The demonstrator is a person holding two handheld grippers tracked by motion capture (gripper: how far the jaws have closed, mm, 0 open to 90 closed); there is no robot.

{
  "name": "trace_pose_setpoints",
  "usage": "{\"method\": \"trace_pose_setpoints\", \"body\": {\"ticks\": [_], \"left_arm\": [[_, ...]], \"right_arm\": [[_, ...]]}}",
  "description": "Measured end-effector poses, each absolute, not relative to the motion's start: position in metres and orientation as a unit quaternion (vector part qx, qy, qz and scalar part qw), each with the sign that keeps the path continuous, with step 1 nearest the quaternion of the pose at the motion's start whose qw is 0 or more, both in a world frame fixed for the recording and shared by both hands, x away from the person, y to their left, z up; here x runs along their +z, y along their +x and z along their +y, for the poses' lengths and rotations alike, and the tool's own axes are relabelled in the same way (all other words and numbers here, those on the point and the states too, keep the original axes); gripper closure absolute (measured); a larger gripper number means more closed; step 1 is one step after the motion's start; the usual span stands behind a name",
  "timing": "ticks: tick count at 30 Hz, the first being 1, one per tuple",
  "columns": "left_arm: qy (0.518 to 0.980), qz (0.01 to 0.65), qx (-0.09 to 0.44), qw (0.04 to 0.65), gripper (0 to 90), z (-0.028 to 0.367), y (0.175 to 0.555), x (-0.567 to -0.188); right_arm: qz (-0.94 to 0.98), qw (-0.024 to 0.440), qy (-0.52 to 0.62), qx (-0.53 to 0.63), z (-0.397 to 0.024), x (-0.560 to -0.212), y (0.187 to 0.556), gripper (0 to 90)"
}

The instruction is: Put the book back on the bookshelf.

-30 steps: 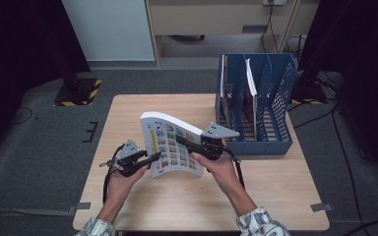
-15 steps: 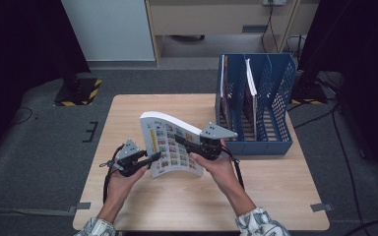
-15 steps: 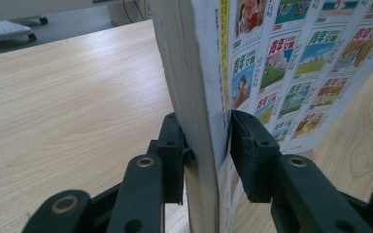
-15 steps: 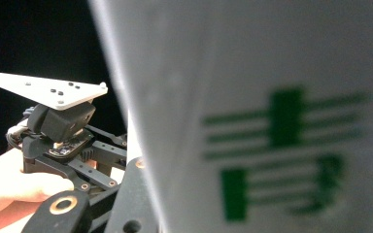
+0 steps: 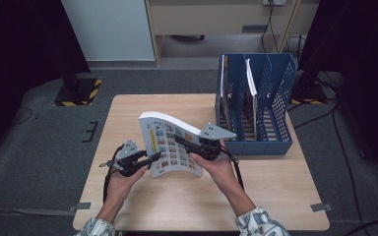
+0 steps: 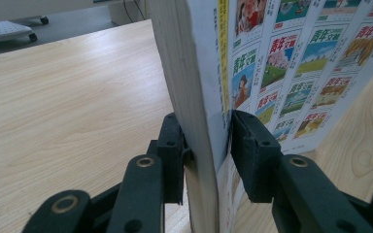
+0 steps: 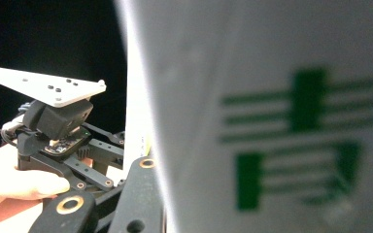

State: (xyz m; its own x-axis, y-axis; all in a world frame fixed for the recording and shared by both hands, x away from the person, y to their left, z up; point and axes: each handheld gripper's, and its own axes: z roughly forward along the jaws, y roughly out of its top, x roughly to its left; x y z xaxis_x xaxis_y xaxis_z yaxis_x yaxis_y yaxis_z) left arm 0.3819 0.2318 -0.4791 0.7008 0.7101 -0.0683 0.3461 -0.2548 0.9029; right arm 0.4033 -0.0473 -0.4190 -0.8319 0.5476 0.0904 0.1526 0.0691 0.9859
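Observation:
A thick book (image 5: 170, 142) with a cover of small coloured pictures is held up over the wooden table (image 5: 275, 187), bowed and standing on edge. My left gripper (image 5: 151, 158) is shut on its lower left corner. In the left gripper view both pads (image 6: 173, 141) press the page block and cover (image 6: 281, 58). My right gripper (image 5: 181, 140) grips the book's right side from behind, and its jaws have just been closing with the book between them. In the right gripper view the blurred white back cover (image 7: 281, 121) with green marks sits close, and the left gripper (image 7: 58, 128) shows beyond it.
A blue file rack (image 5: 280, 98) stands at the table's right back, holding upright magazines (image 5: 248, 78) in its slots. Bare tabletop (image 5: 142, 105) lies behind and in front of the hands. Cables trail from both grippers toward the near edge.

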Motion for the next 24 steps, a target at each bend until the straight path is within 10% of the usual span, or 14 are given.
{"method": "trace_pose_setpoints", "body": {"ticks": [24], "left_arm": [[0.753,0.359,0.181,0.521,56.5,0.2388,0.3852,-0.4816]], "right_arm": [[0.715,0.170,0.246,0.632,-0.0459,-0.4102,0.3988,73.5]]}}
